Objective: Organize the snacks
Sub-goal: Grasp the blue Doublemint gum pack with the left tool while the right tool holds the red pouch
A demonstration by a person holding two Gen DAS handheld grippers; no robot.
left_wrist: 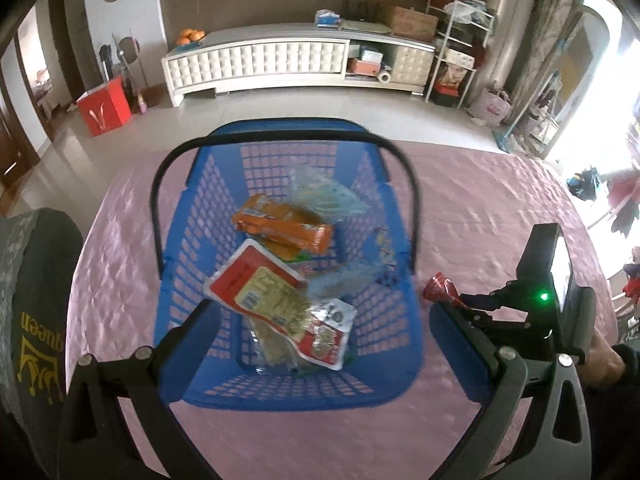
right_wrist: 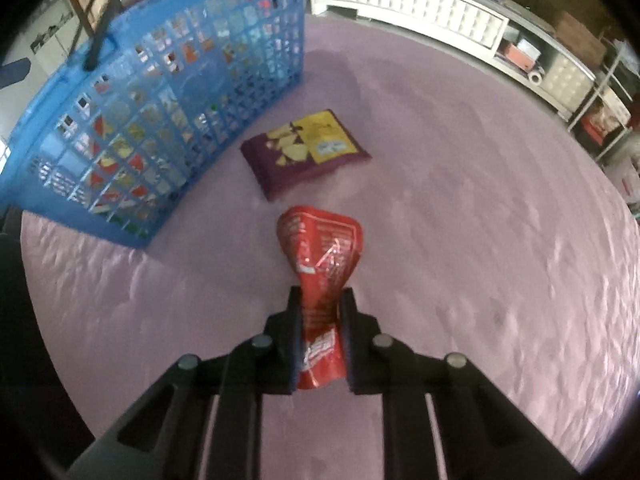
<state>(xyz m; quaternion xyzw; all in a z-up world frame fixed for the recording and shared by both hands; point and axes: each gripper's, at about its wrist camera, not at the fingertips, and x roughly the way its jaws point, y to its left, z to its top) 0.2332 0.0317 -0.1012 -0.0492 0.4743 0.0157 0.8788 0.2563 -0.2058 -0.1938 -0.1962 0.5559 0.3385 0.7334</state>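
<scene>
My left gripper (left_wrist: 320, 312) hangs wide open over the blue basket (left_wrist: 400, 384) of snack packs on the pink cloth (left_wrist: 480, 208). Beside the basket, my right gripper (left_wrist: 460, 300) pinches a red packet (left_wrist: 438, 288).

The blue lattice basket of moulded plastic (left_wrist: 394, 236) at the frame's centre looks smooth with a dull sheen. The pink quilted cloth table cover (right_wrist: 460, 240) beneath is satiny and puckered. The crinkled red foil snack packet (right_wrist: 322, 256) at lower centre shines glossily, as does the purple and yellow plastic-film chip bag (right_wrist: 304, 152) above it. The black gripper fingers (right_wrist: 295, 344) look matt plastic.
</scene>
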